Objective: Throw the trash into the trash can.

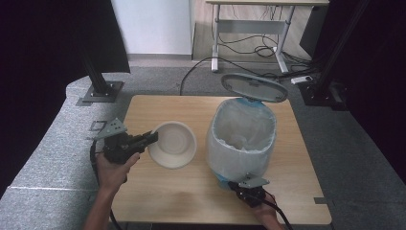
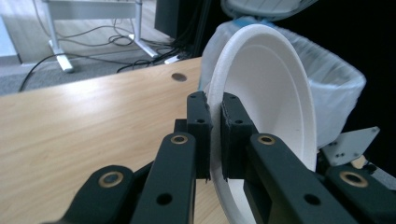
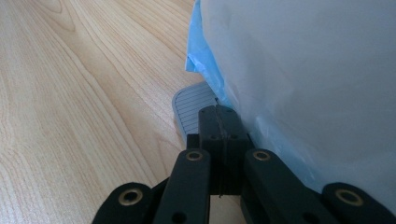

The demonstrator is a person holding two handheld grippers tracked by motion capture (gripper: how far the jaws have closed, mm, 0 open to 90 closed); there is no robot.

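We hold the bowl [image 2: 275, 93] by its rim in the left gripper [image 2: 214, 135], jaws pinched on the thin foam edge. It looks light and stiff but easy to dent, so the rim is the right place to grip, and a gentle squeeze should do. The bowl hangs tilted above the table [image 1: 143, 110], just left of the bin [image 1: 242, 139], whose lid [image 1: 253, 87] stands open. Our left hand [image 1: 112, 170] reaches in from the table's left edge, gripper pointing across toward the bin. The right gripper [image 3: 219, 140], jaws together with nothing between them, presses low on the pedal [image 3: 189, 109] at the bin's foot, wrist near the front edge.
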